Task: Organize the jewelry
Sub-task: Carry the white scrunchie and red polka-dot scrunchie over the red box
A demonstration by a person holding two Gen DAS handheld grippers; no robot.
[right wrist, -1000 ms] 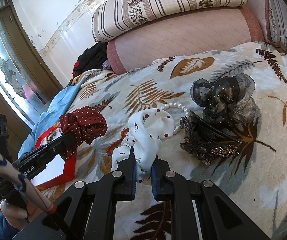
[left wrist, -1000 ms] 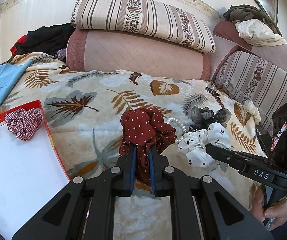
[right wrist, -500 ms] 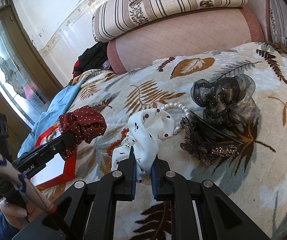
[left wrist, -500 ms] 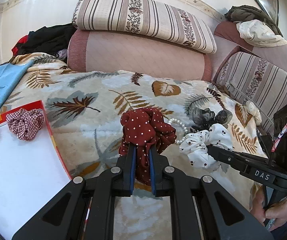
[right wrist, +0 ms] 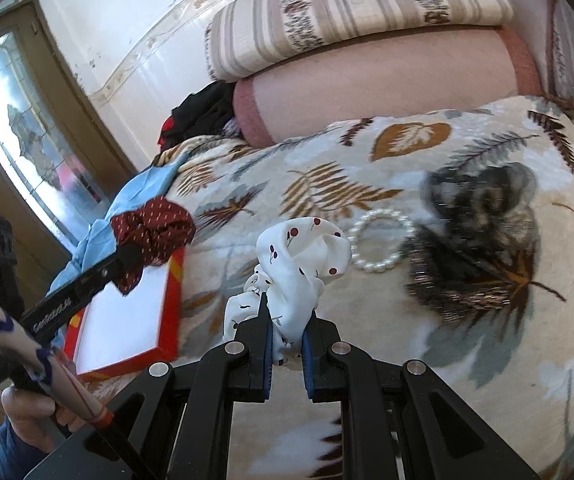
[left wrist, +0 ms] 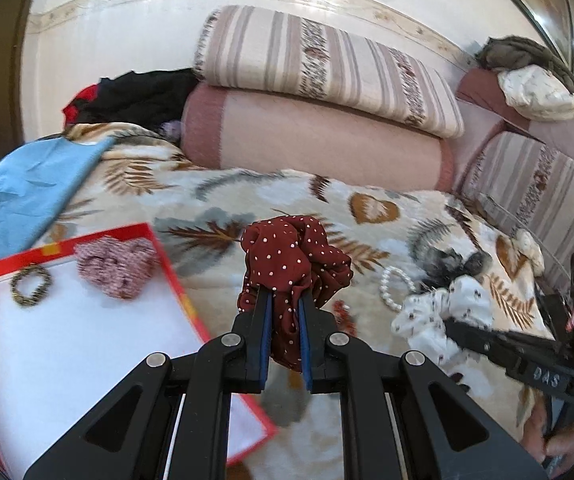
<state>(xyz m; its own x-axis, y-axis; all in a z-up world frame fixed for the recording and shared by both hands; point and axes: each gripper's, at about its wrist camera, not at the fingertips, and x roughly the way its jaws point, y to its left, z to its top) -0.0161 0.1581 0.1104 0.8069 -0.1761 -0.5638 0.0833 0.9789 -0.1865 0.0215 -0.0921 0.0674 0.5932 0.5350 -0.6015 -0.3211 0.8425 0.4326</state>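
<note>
Partly done: red tray (left wrist: 167,264) at left of frame holds checked scrunchie (left wrist: 117,266) and small beaded ring (left wrist: 31,284); left gripper (left wrist: 285,304) clamps maroon scrunchie (left wrist: 295,256), right gripper (right wrist: 287,312) clamps white scrunchie (right wrist: 303,256), both lifted; pearl bracelet (right wrist: 381,246) and blurry, probably black, hair pieces (right wrist: 483,208) left on blanket (right wrist: 367,160).

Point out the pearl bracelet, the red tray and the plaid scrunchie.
pearl bracelet (right wrist: 381,266): right wrist view, near bead strand.
red tray (left wrist: 67,344): left wrist view, bare white floor.
plaid scrunchie (left wrist: 117,266): left wrist view, fabric middle.
</note>
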